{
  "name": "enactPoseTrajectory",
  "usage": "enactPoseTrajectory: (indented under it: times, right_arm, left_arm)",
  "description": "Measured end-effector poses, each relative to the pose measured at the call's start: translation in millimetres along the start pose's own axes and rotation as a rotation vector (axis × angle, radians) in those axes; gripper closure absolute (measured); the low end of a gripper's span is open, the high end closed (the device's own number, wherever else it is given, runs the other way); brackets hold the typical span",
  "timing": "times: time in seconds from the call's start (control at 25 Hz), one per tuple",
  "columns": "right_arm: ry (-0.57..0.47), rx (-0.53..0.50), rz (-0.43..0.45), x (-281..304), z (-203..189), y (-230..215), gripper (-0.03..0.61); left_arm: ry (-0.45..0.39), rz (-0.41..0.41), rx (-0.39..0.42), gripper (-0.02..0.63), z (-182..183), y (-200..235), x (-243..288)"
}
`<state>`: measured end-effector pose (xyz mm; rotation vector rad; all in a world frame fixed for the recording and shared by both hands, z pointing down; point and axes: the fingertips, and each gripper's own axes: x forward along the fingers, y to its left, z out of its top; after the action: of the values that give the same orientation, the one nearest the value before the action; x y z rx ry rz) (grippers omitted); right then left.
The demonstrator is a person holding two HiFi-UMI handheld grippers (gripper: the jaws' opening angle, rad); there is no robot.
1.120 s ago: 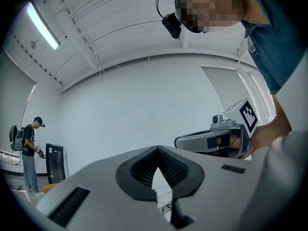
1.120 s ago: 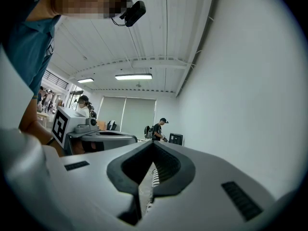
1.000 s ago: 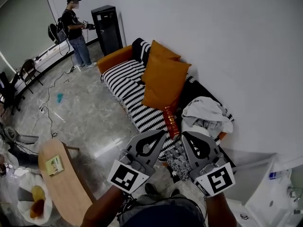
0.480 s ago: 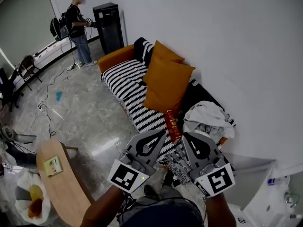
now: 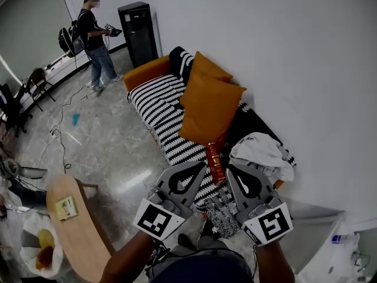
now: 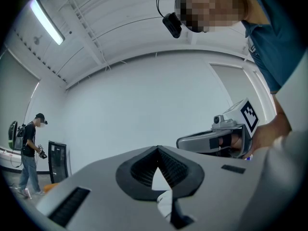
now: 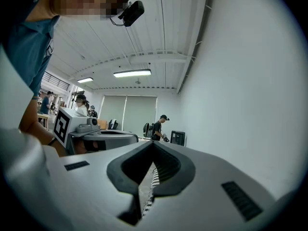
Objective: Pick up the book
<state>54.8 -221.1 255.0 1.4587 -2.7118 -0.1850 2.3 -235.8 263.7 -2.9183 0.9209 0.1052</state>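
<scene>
Book, probably the red one on the sofa, lies at twelve o'clock from the left gripper and right gripper. Both are closed and empty, so open one wide first.

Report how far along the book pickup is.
Done: nothing yet; the red book lies untouched on the striped sofa. In hand: the left gripper and right gripper are both shut and empty, pointing toward the sofa. Left: reach the book, open a gripper, grip it and lift.
</scene>
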Motion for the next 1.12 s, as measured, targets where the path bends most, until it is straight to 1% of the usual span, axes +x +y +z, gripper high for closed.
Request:
enactPoseTrajectory:
  times: [0.36, 0.48, 0.6, 0.76, 1.12]
  right_arm:
    - [-0.03, 0.012, 0.05, 12, -11, -58, 0.566]
    - [-0.037, 0.02, 0.064, 14, -17, -75, 0.566]
    - [-0.036, 0.035, 0.074, 14, -22, -85, 0.566]
    - [-0.04, 0.049, 0.073, 11, -27, -94, 0.566]
    - [-0.014, 0.064, 0.038, 15, -45, -117, 0.566]
  left_arm:
    - [0.046, 0.038, 0.028, 0.611, -16, 7, 57]
    - [0.036, 0.052, 0.043, 0.611, -16, 7, 74]
    - [0.045, 0.064, 0.041, 0.611, -19, 5, 81]
    - [0.073, 0.053, 0.041, 0.611, -28, 1, 91]
    - [0.075, 0.016, 0.027, 0.611, -40, 4, 116]
